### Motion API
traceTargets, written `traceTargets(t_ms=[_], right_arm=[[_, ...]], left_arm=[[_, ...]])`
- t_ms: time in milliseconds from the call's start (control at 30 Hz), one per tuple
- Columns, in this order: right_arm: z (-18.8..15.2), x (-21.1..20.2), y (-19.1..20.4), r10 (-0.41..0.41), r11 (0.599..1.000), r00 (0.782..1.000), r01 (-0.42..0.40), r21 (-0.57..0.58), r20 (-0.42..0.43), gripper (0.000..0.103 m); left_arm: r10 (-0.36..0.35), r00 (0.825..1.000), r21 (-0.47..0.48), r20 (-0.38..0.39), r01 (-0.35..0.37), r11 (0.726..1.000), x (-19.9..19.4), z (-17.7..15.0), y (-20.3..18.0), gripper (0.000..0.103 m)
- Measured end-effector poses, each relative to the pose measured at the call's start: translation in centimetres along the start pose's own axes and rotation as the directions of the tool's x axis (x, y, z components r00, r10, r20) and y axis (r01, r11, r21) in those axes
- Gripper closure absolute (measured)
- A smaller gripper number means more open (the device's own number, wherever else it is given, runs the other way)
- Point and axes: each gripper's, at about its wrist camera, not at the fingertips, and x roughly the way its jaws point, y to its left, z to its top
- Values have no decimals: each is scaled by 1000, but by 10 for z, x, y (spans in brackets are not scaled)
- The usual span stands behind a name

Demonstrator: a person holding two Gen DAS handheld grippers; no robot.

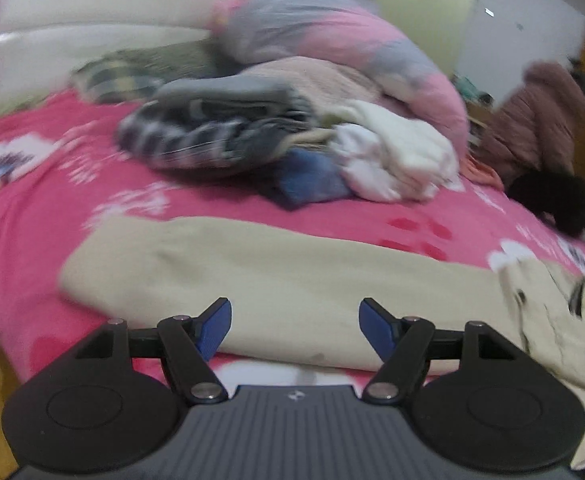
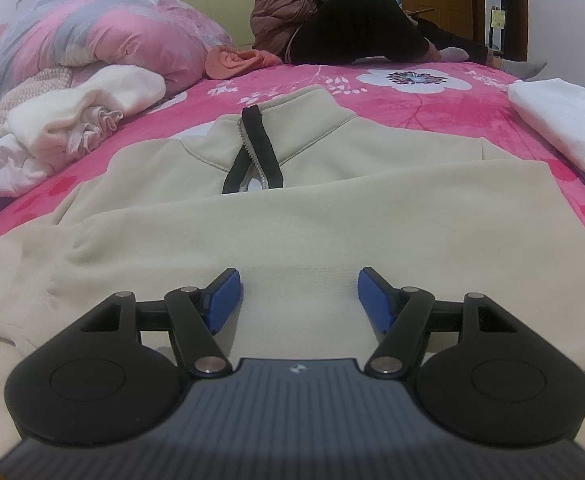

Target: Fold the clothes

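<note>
Standing apart with nothing between their blue pads, the jaws of the right gripper (image 2: 298,300) are hanging open over the beige zip-neck fleece pullover (image 2: 300,216), which is lying flat on the pink floral bedspread (image 2: 432,112) with a sleeve folded across its chest and its black-edged zip collar (image 2: 252,152) pointing away. The left gripper (image 1: 294,330) is likewise holding its jaws wide and empty above the same pullover (image 1: 276,284), its view smeared by blur. Beyond the garment, a heap of unfolded white, grey and blue clothes (image 1: 292,148) is sitting beside a rolled pink-and-grey quilt (image 2: 104,40). A folded white cloth (image 2: 564,120) is lying at the right edge, and a person in a mauve padded jacket (image 2: 292,4) is sitting on the bed's far end.
</note>
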Motion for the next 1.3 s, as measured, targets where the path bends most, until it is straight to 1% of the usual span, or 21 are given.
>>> traceTargets(t_ms=[100,233,300,400,433,500,567,633,700,733,800,867,933,967,1000,1067,1100,1167,1200,1267,1300], right_arm=[[1,1,2,-9,1000,1000,9,-12,-7,37],[7,1,3,-13,1000,999,12,-27,-40,36],[16,1,4,-15,999,997,12,-40,-70,36],[32,-16,14,-8,1000,999,8,-13,-47,36],[38,-27,23,14,1000,1000,-14,-17,-8,36],[51,-49,54,92,994,995,-89,-67,44,36],[61,-68,96,203,969,977,-192,-153,60,36],[64,-81,144,324,924,945,-308,-226,39,36],[62,-87,188,432,869,902,-419,-263,-8,36],[58,-88,215,493,831,869,-486,-272,-44,36],[48,-88,256,580,764,807,-587,-268,-111,36],[38,-86,298,654,692,735,-677,-250,-181,37],[31,-82,335,694,640,680,-734,-229,-237,38],[29,-80,354,704,618,659,-752,-228,-265,38],[27,-77,373,713,596,637,-771,-226,-293,38],[26,-74,402,722,560,603,-797,-225,-340,38],[25,-72,414,721,551,590,-806,-217,-362,38],[23,-68,437,719,532,564,-823,-200,-405,38],[22,-65,449,718,524,550,-830,-190,-427,37],[20,-58,464,717,520,521,-842,-142,-464,37],[19,-55,470,715,522,513,-844,-126,-474,37]], left_arm=[[25,999,-71,30,-23,997,-7,5,26,32],[54,997,-175,61,-42,984,-18,10,59,32],[60,996,-206,58,-47,977,-22,8,73,32],[76,996,-231,50,-62,971,-26,2,89,32],[80,995,-230,53,-66,971,-27,0,93,32],[87,994,-229,61,-71,971,-29,-5,100,31],[94,993,-244,66,-75,967,-27,-8,107,31],[89,993,-277,73,-66,958,-24,-9,114,32],[85,993,-310,80,-57,949,-21,-11,121,34],[81,993,-317,88,-49,947,-20,-11,123,34],[69,992,-318,110,-31,948,-18,-10,125,36],[58,992,-316,109,-20,949,-14,-10,126,44],[46,994,-313,103,-12,950,-9,-10,126,49],[40,994,-312,100,-7,950,-6,-10,126,53],[35,995,-311,97,-3,951,-4,-10,126,54],[30,996,-323,81,-2,947,4,-12,129,61],[29,997,-330,72,-3,944,8,-13,130,63],[33,997,-338,71,-7,941,12,-17,132,74],[39,996,-339,78,-10,941,12,-19,133,76],[39,995,-335,91,-7,942,12,-21,135,80],[36,995,-336,92,-3,942,12,-22,136,80]])
